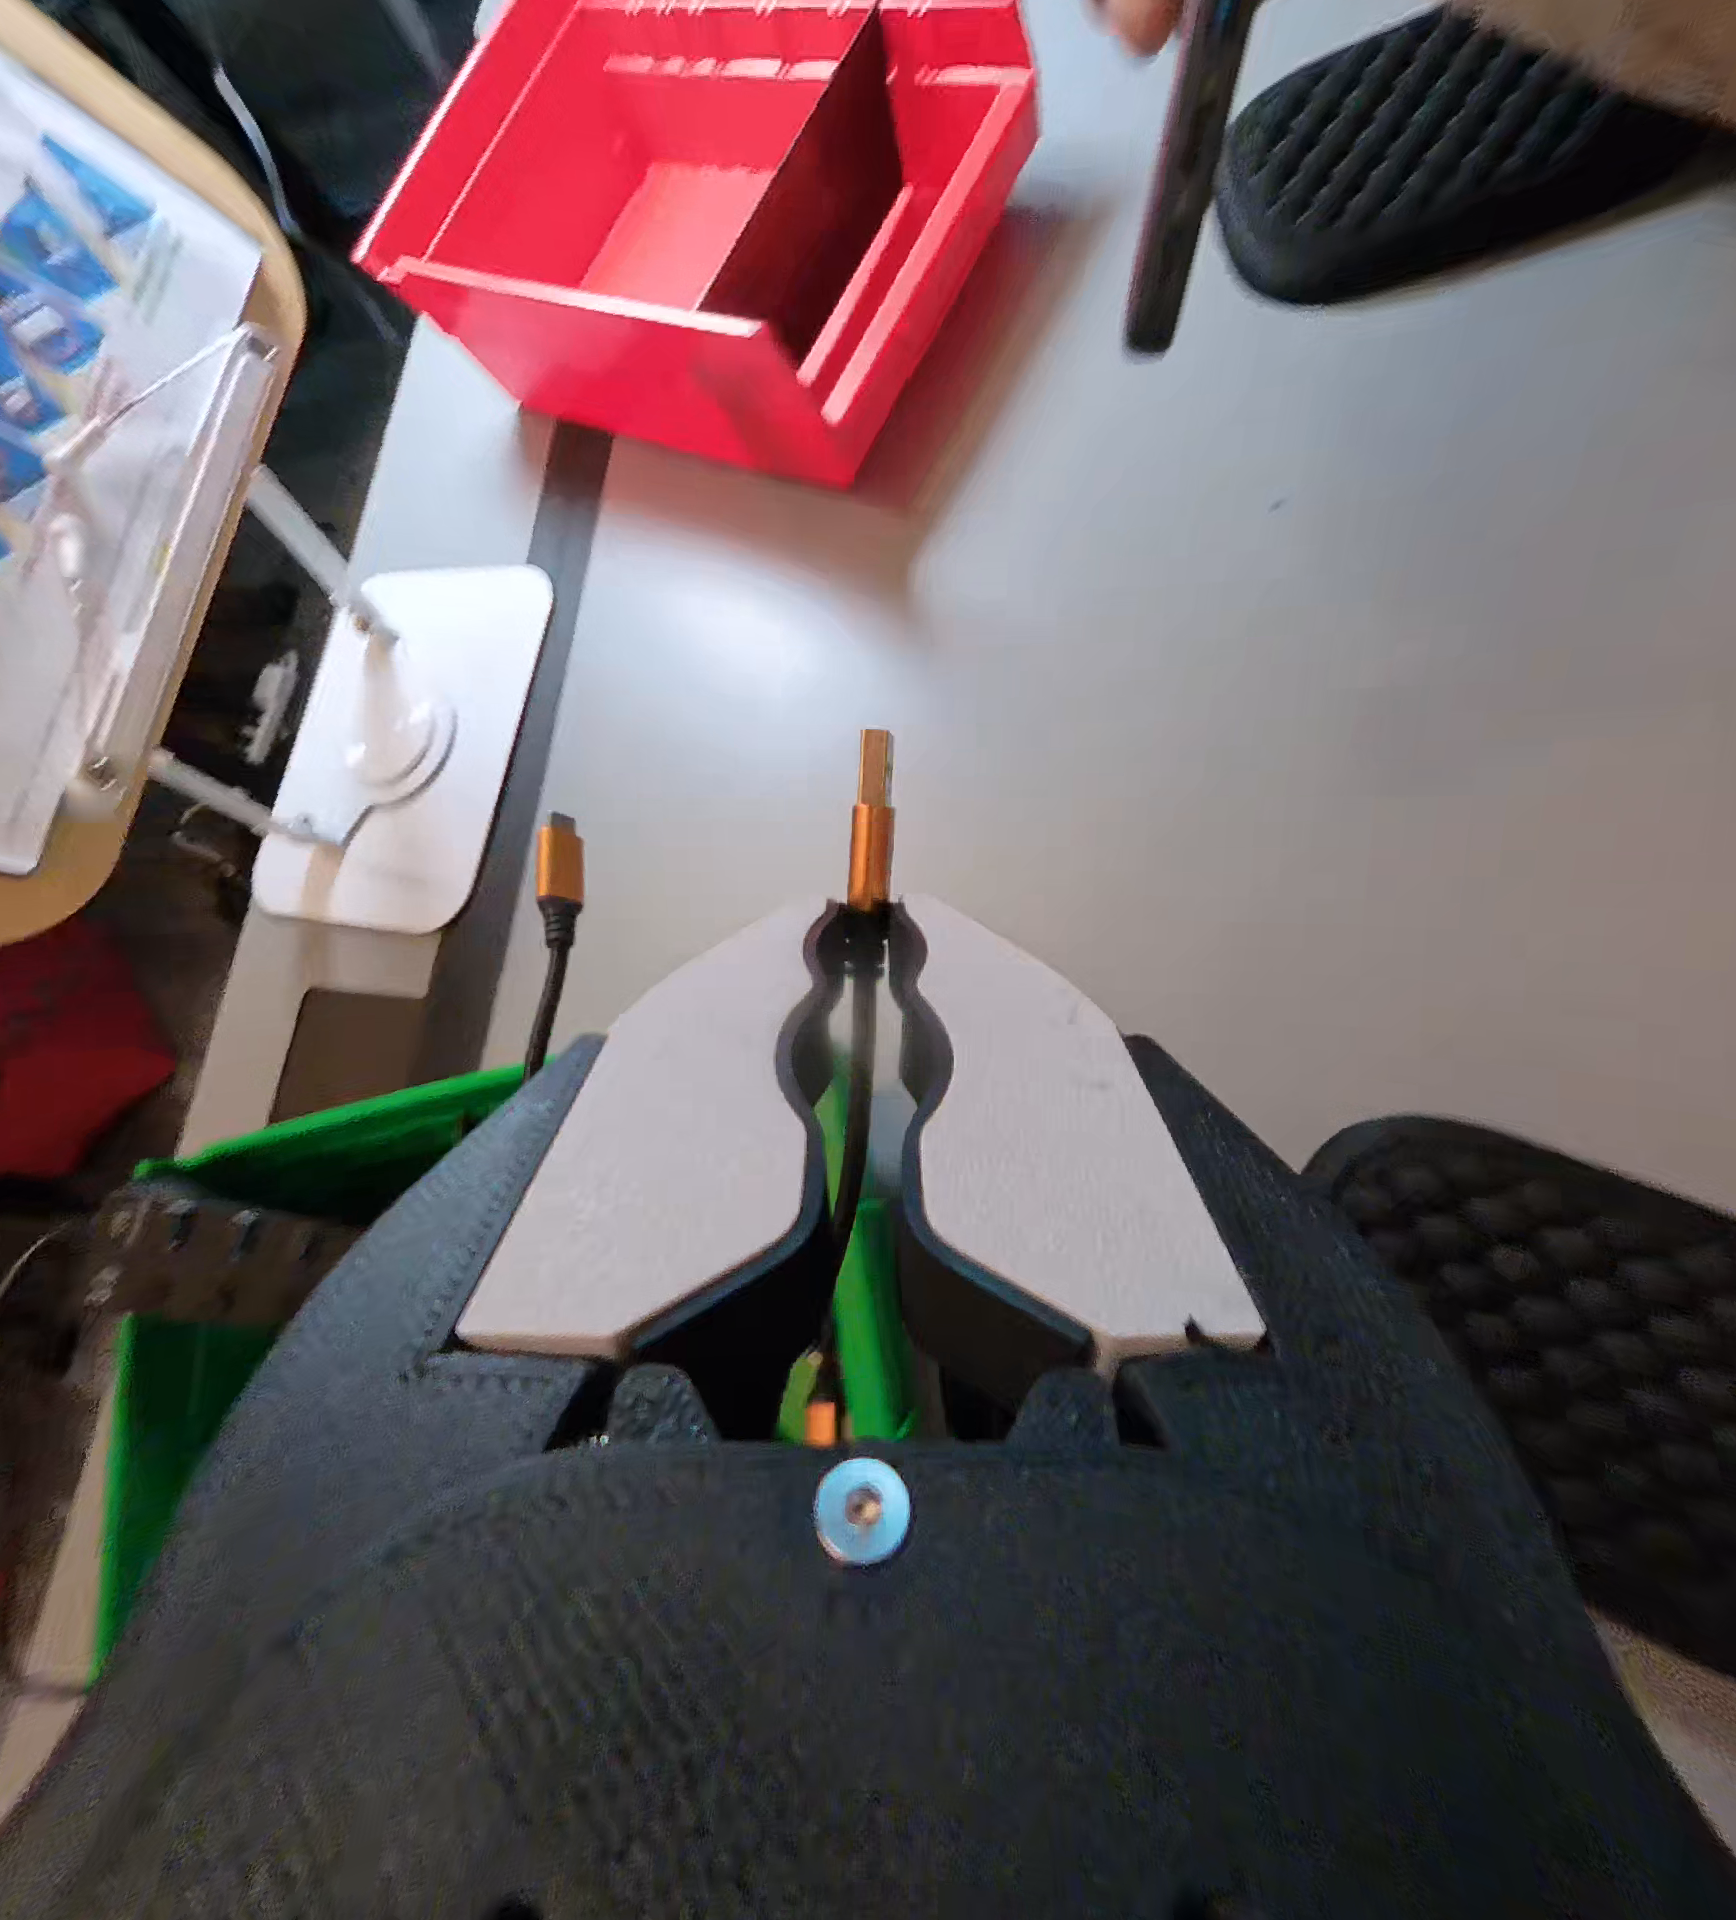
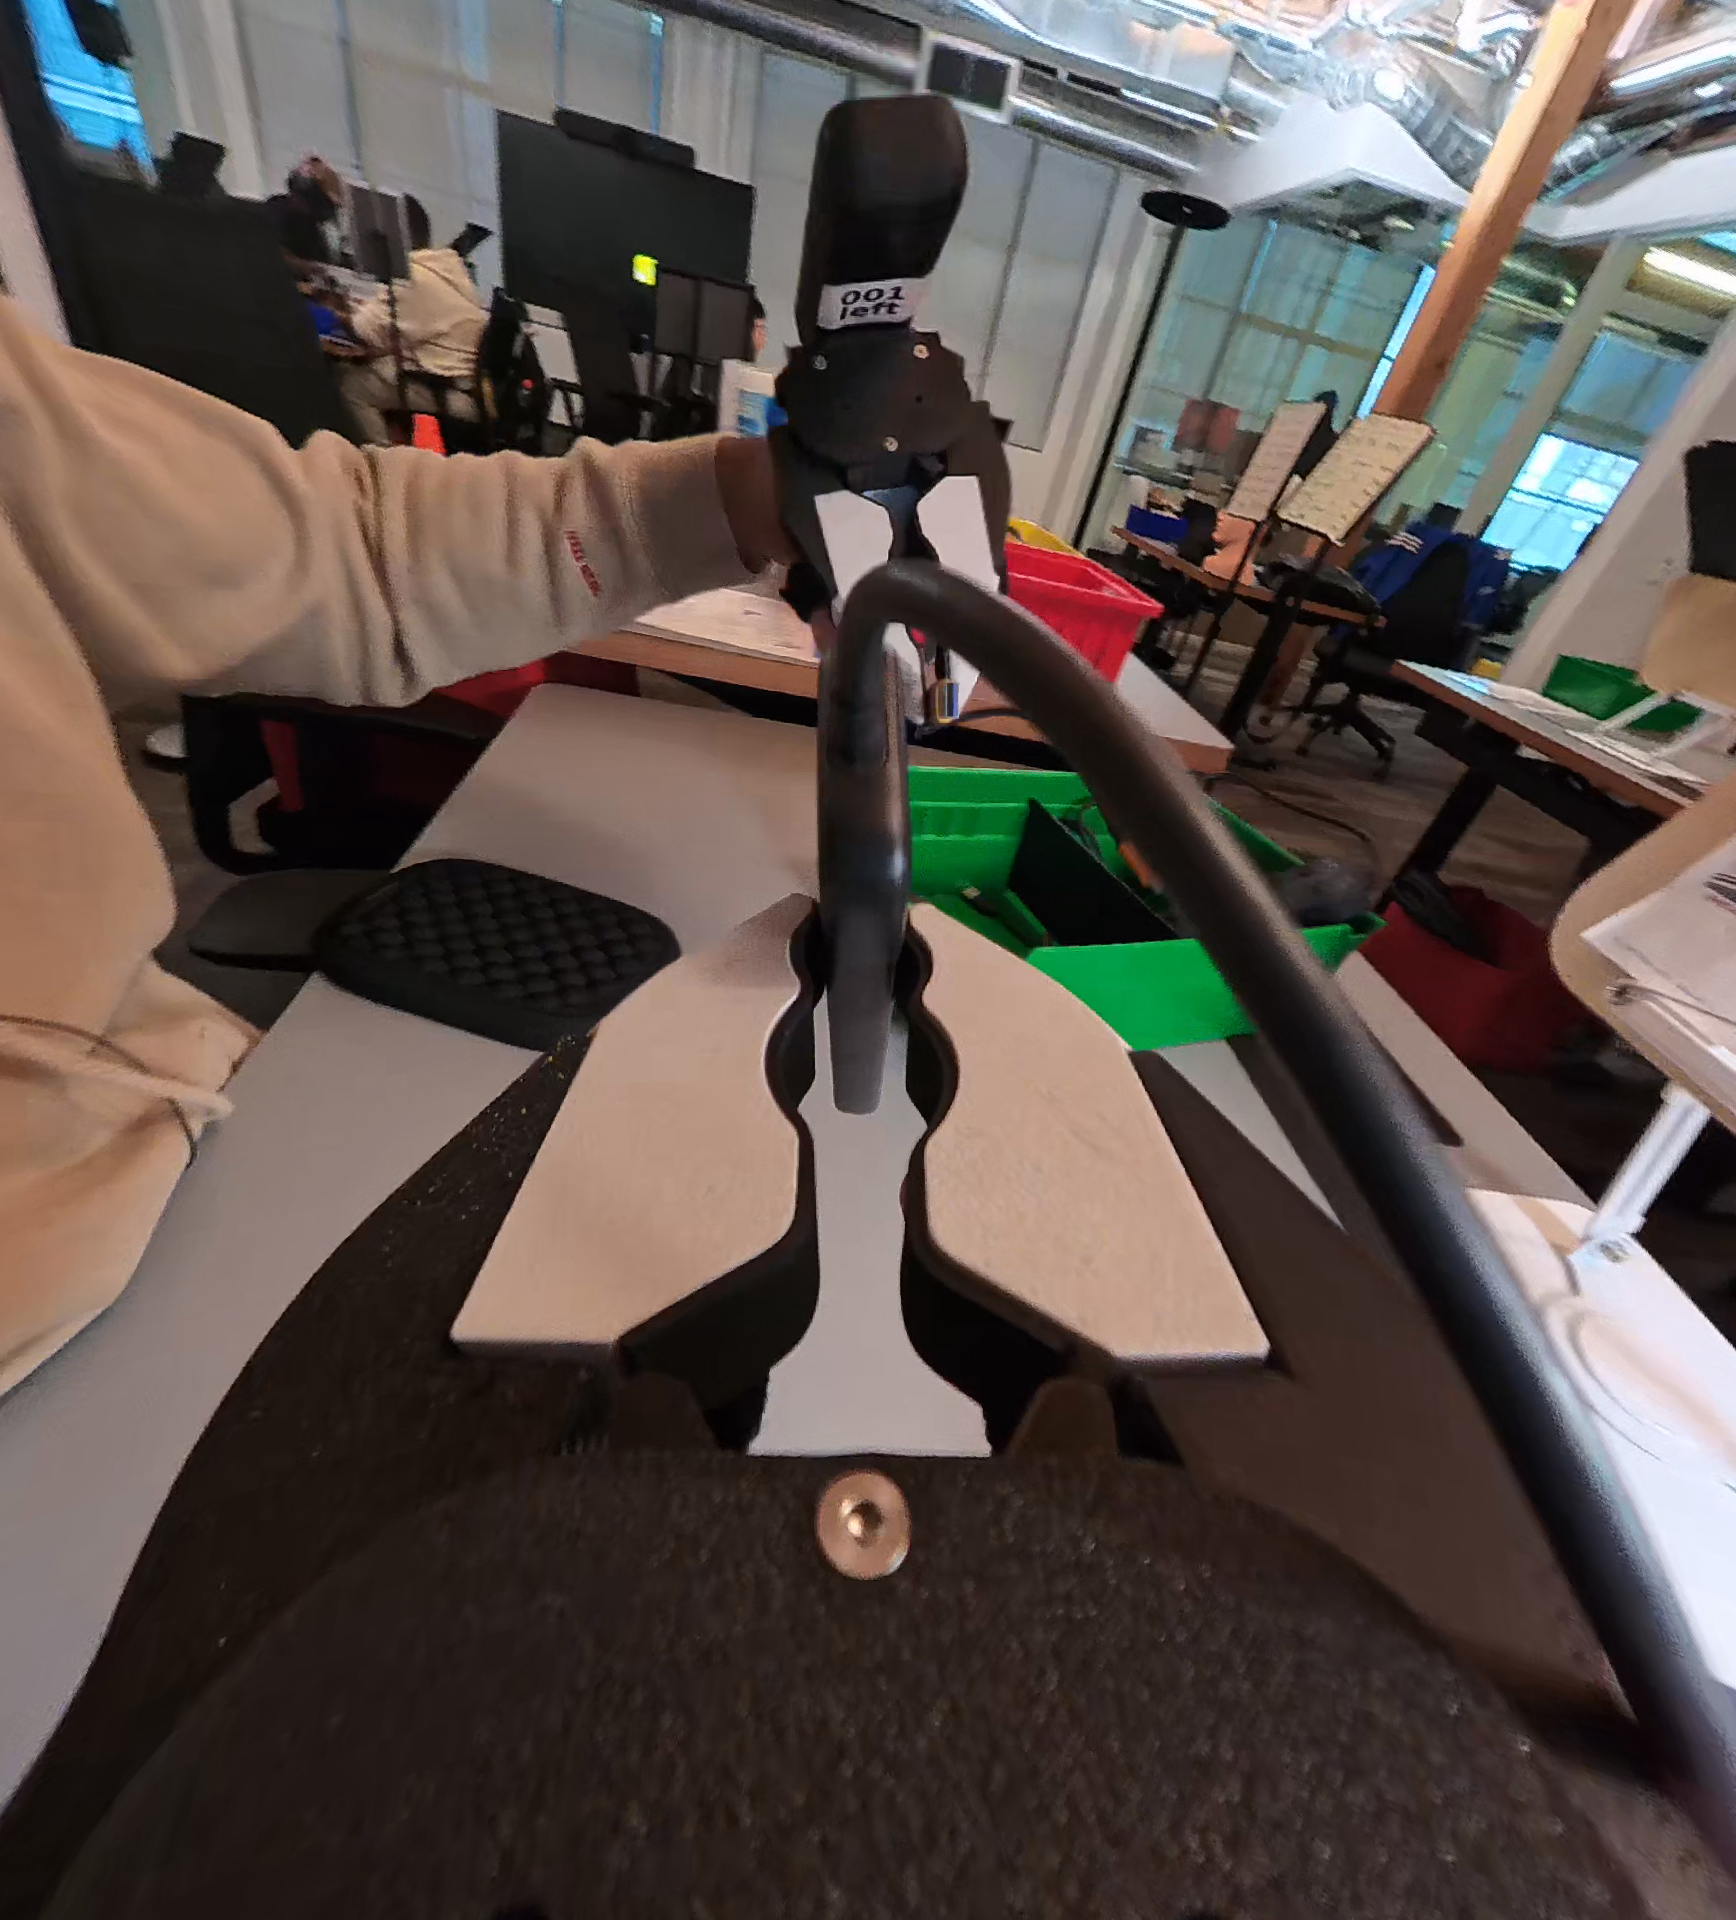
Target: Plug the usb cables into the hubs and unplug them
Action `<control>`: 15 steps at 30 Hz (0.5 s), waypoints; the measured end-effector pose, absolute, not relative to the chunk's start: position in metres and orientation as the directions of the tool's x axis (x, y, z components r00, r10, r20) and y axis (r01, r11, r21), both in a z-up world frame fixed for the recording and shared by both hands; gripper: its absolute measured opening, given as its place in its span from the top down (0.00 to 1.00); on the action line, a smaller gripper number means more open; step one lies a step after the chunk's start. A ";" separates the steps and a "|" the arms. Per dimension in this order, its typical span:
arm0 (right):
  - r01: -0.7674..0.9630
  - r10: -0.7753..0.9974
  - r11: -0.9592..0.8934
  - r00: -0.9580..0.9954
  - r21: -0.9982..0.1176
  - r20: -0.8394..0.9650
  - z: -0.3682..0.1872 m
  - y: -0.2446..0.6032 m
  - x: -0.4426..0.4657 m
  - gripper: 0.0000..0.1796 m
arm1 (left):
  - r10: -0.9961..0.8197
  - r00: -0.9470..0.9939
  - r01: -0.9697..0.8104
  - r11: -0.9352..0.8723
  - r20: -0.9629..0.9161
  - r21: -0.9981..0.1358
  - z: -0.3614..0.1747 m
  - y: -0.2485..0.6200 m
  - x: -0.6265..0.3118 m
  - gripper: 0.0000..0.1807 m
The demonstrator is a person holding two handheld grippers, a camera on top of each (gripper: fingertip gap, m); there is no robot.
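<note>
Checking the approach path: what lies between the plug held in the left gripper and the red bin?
Only bare grey table between the USB plug in the left gripper and the red bin, as the left wrist view shows.

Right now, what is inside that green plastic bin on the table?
In the green plastic bin, a dark upright divider and some orange-tipped cable ends show. The thick black cable crossing in front and the bin's own walls hide the rest.

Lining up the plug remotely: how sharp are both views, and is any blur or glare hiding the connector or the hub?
Left wrist view: USB plug fairly sharp, red bin and edges motion-blurred, no glare. Right wrist view: hub close and soft, its ports unreadable; background blurred, fisheye-bent edges.
</note>
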State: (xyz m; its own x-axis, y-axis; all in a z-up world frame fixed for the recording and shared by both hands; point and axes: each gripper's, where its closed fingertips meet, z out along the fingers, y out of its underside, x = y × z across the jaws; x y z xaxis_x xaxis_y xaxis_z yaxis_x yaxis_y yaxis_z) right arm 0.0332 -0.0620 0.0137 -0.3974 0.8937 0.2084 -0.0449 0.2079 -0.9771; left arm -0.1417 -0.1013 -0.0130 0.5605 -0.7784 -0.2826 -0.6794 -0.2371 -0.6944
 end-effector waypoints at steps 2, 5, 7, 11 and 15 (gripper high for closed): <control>-0.057 0.873 0.194 -0.445 -0.979 0.199 0.005 -0.068 0.040 0.93 | -0.804 0.540 -0.655 -0.216 -0.249 -0.724 -0.016 -0.109 -0.114 0.96; -0.064 0.842 0.157 -0.512 -0.986 0.167 -0.010 -0.075 0.053 0.93 | -0.838 0.510 -0.610 -0.193 -0.194 -0.769 -0.028 -0.116 -0.074 0.96; -0.072 0.819 0.110 -0.559 -0.991 0.131 -0.018 -0.078 0.063 0.93 | -0.856 0.494 -0.582 -0.192 -0.156 -0.790 -0.041 -0.118 -0.051 0.96; -0.046 0.755 0.033 -0.654 -0.998 0.055 -0.033 -0.085 0.081 0.93 | -0.883 0.465 -0.488 -0.200 -0.060 -0.850 -0.066 -0.120 -0.013 0.96; -0.002 0.724 -0.015 -0.690 -1.000 -0.010 -0.047 -0.086 0.086 0.93 | -0.900 0.434 -0.385 -0.218 0.033 -0.897 -0.087 -0.117 0.010 0.96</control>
